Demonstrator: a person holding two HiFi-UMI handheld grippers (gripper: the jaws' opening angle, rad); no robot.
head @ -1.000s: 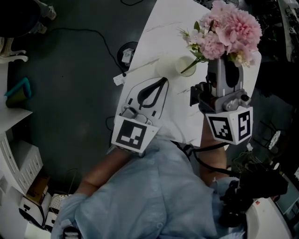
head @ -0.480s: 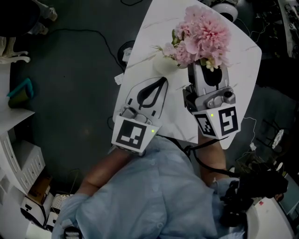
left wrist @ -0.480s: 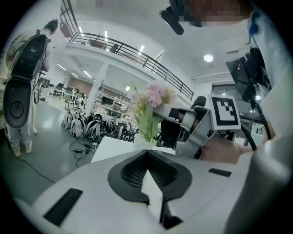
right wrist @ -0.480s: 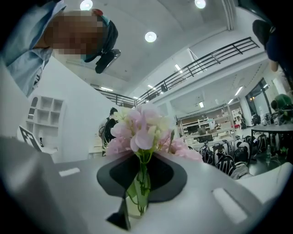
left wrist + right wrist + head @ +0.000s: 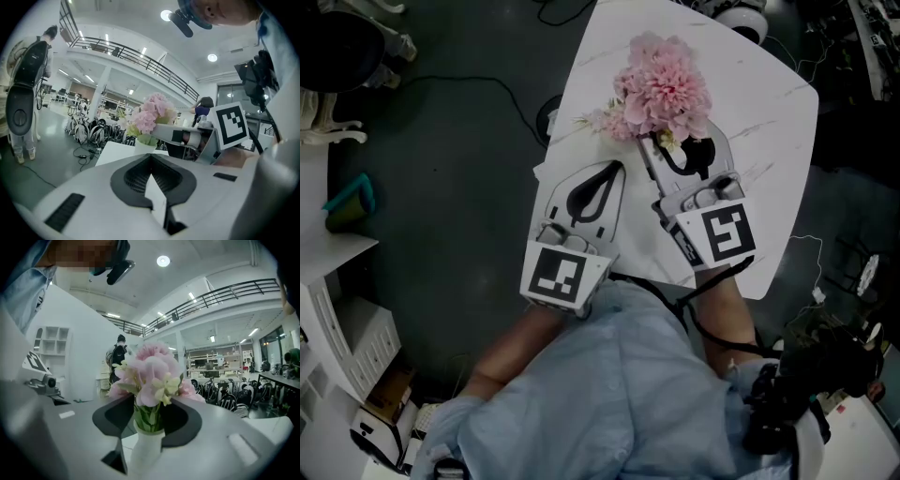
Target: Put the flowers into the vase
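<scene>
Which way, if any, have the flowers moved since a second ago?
Yes. The flowers have shifted left across the white table, away from its right edge, and now stand in the vase.

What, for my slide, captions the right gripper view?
Pink flowers in the vase, between the just-opened jaws of the right gripper.
</scene>
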